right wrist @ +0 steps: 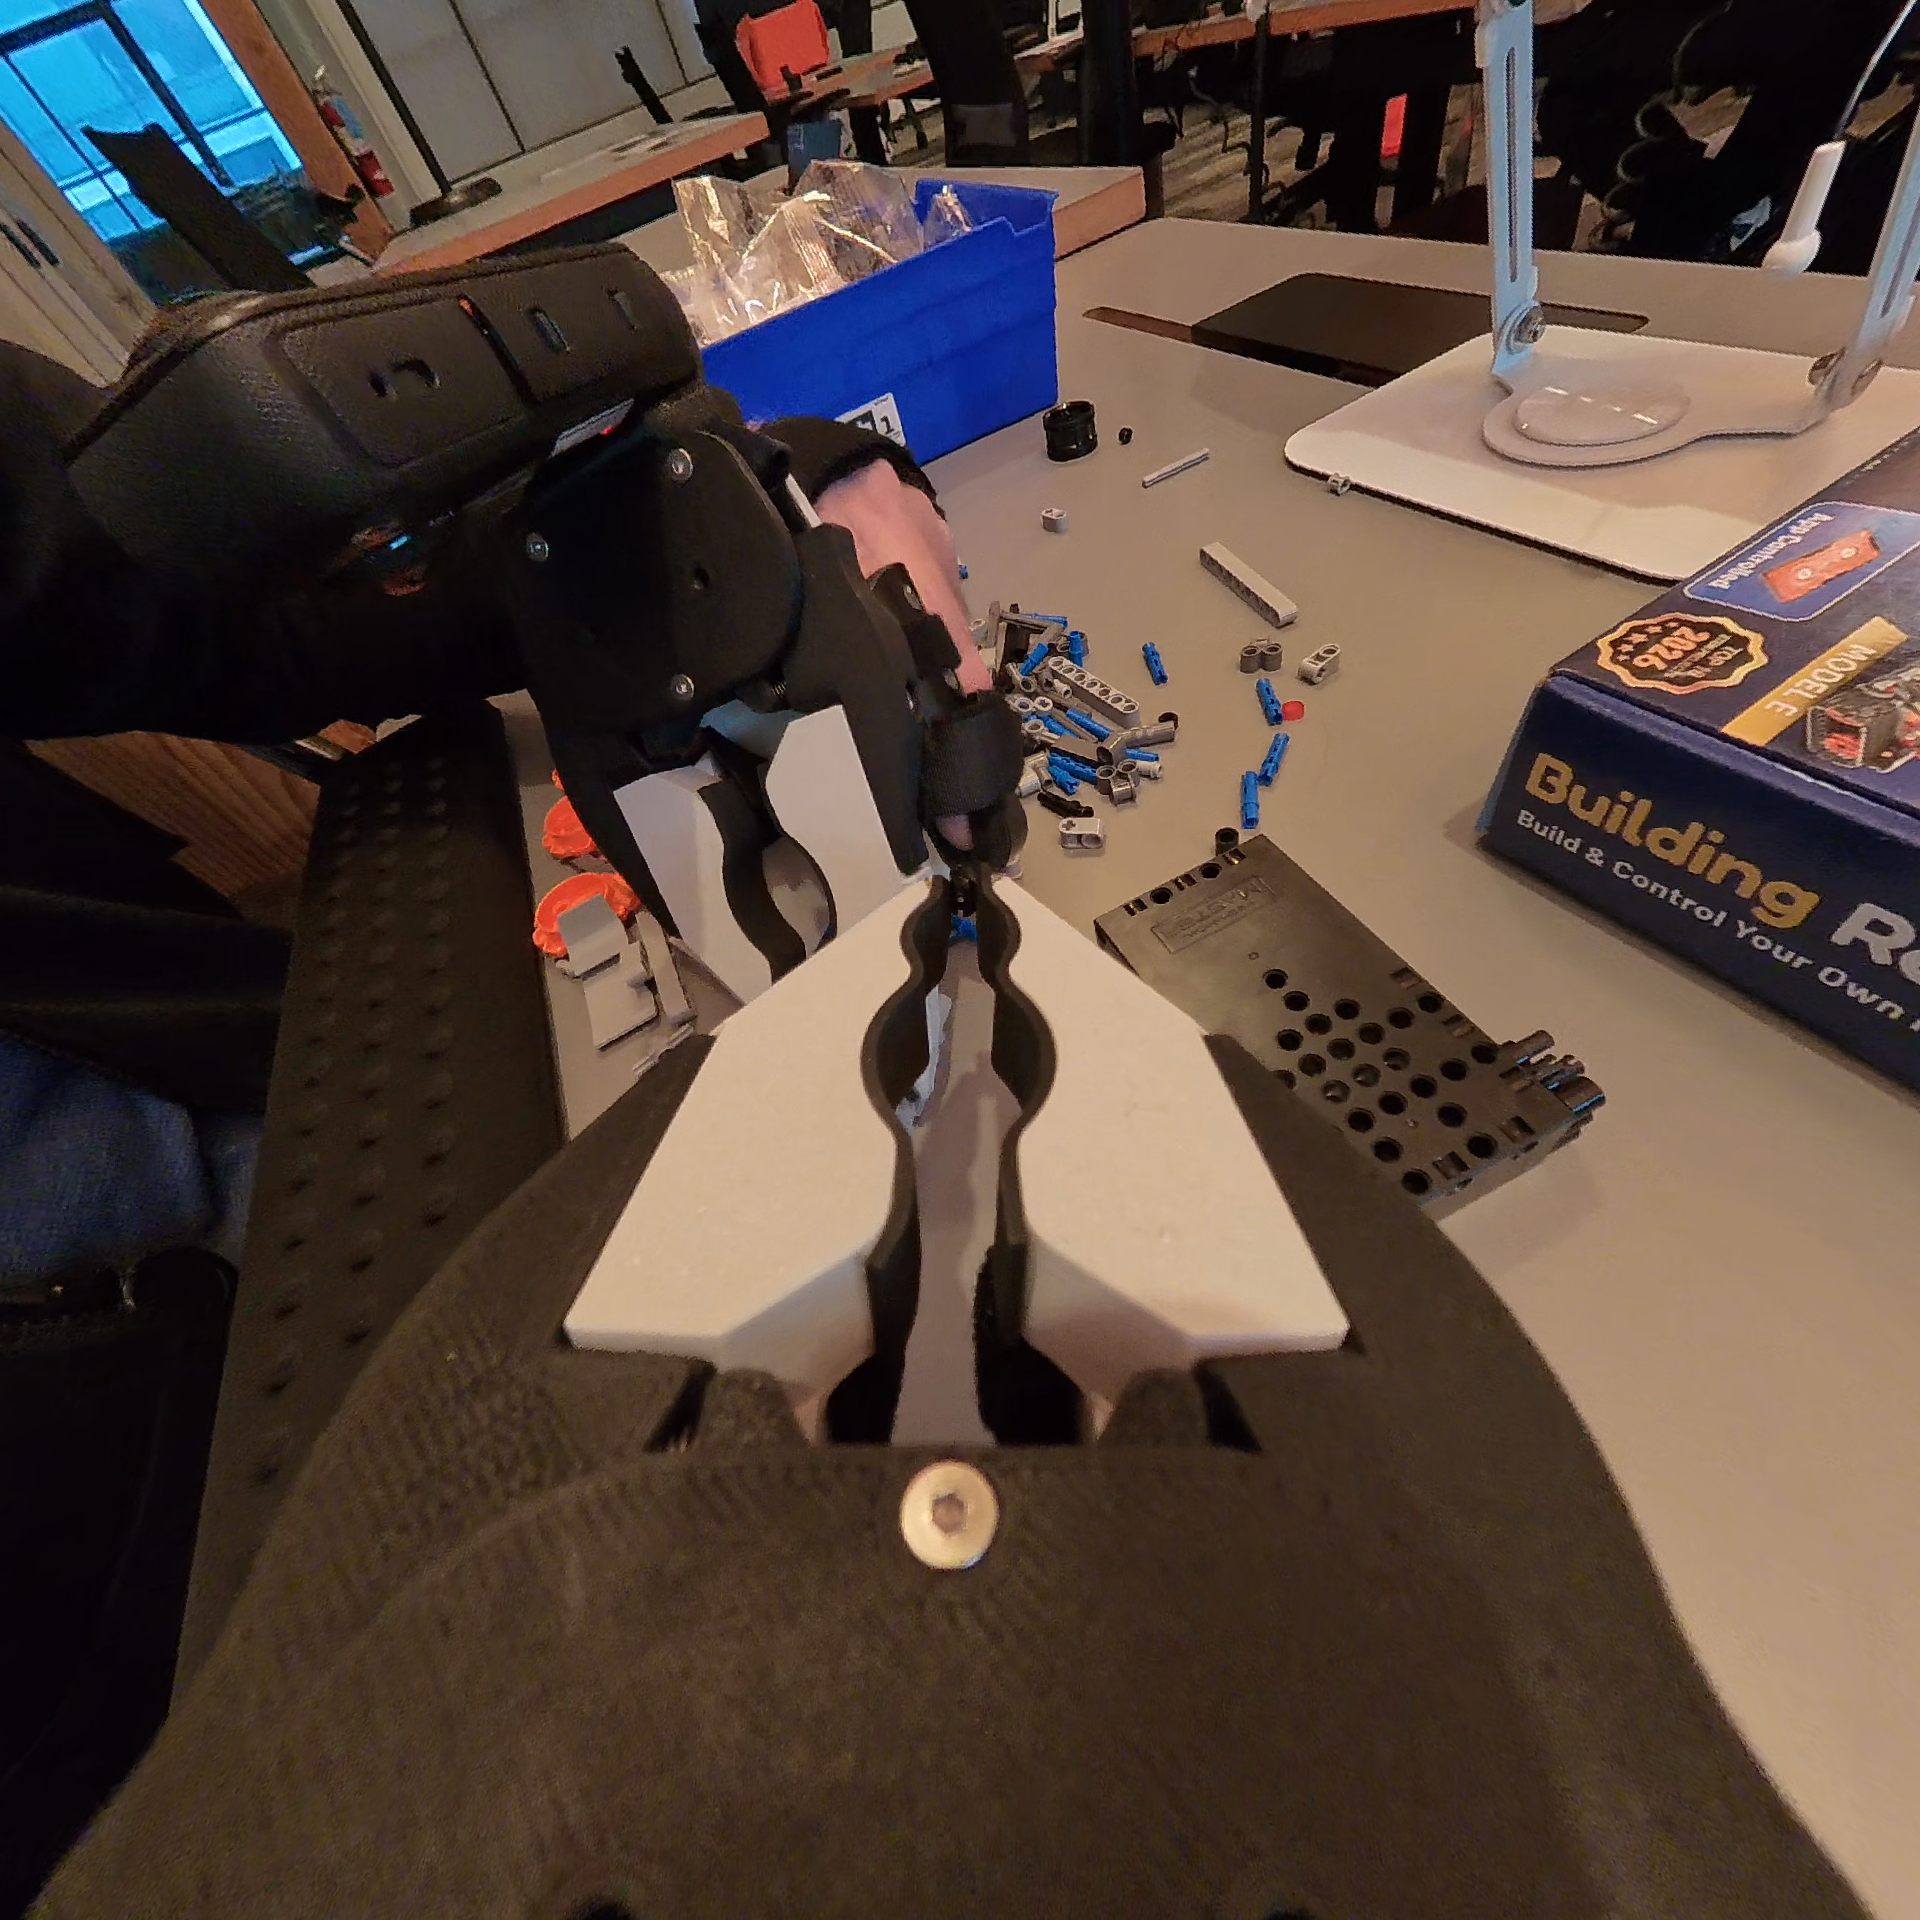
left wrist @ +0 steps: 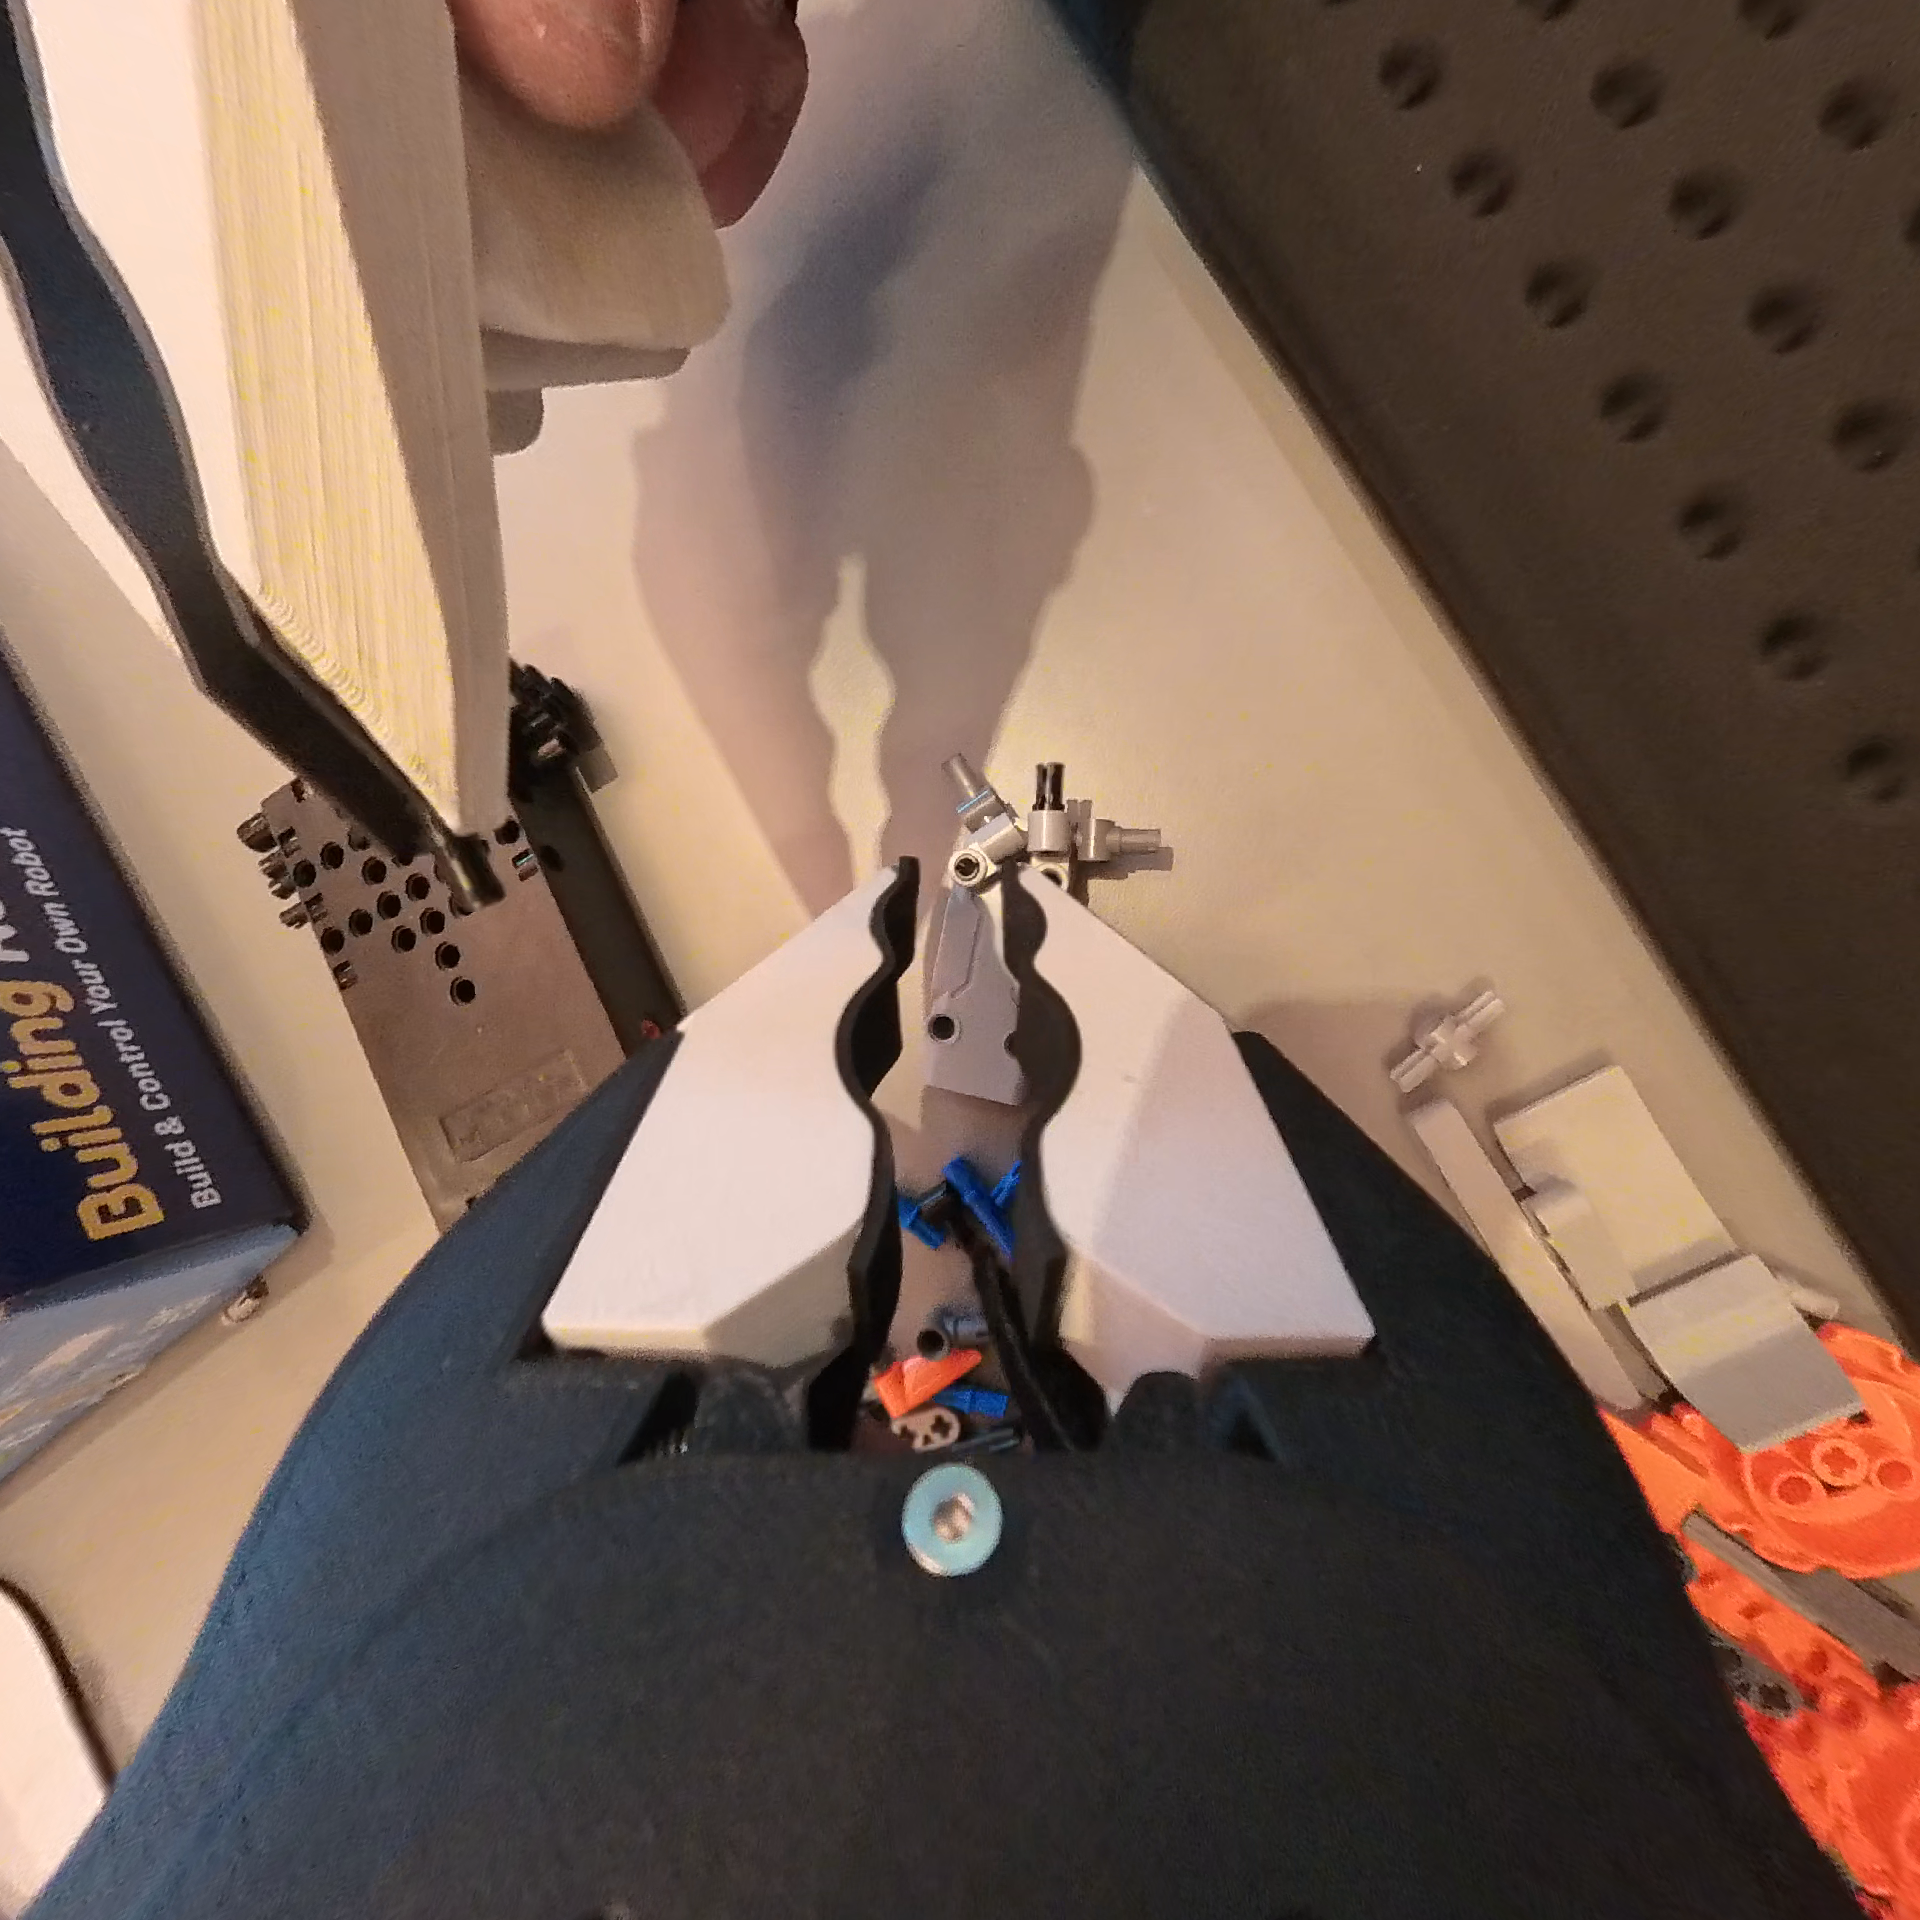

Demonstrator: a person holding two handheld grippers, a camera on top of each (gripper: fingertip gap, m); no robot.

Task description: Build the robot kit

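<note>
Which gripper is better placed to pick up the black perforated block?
Probably right: the right gripper hovers beside the black perforated block; the left gripper is shut on a grey panel.

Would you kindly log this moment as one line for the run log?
left gripper: shut on grey building piece | right gripper: shut on small black pin | nearby: black perforated plate, loose parts

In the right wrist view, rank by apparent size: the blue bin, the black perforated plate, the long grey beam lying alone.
1. Blue bin, though farthest away.
2. Black perforated plate, close behind; nearer the camera, so the order is unsure.
3. Long grey beam, clearly smallest.
</note>
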